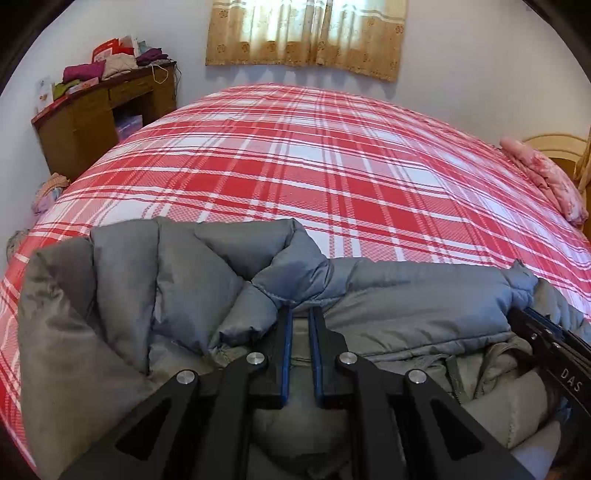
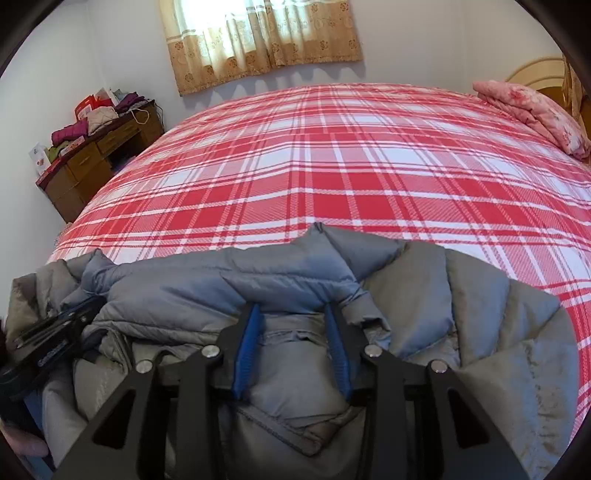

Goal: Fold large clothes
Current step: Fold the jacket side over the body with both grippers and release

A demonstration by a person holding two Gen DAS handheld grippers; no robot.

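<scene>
A grey padded jacket (image 1: 406, 295) lies bunched along the near edge of the bed, its paler lining showing below the fold. My left gripper (image 1: 300, 310) is shut on a seam of the jacket's folded edge, the blue pads (image 1: 286, 354) nearly together. In the right wrist view the jacket (image 2: 166, 291) spreads across the foreground. My right gripper (image 2: 292, 308) has its jaws partly apart with a thick padded fold filling the gap and touching both blue pads (image 2: 245, 354). Each gripper shows at the edge of the other's view: the right gripper (image 1: 533, 323), the left gripper (image 2: 66, 321).
The bed carries a red and white plaid sheet (image 1: 295, 166) stretching to the far wall. A folded pink quilt (image 1: 546, 177) lies at the right by the headboard. A wooden desk (image 1: 92, 118) piled with clothes stands at the far left. A curtain (image 1: 306, 33) hangs behind.
</scene>
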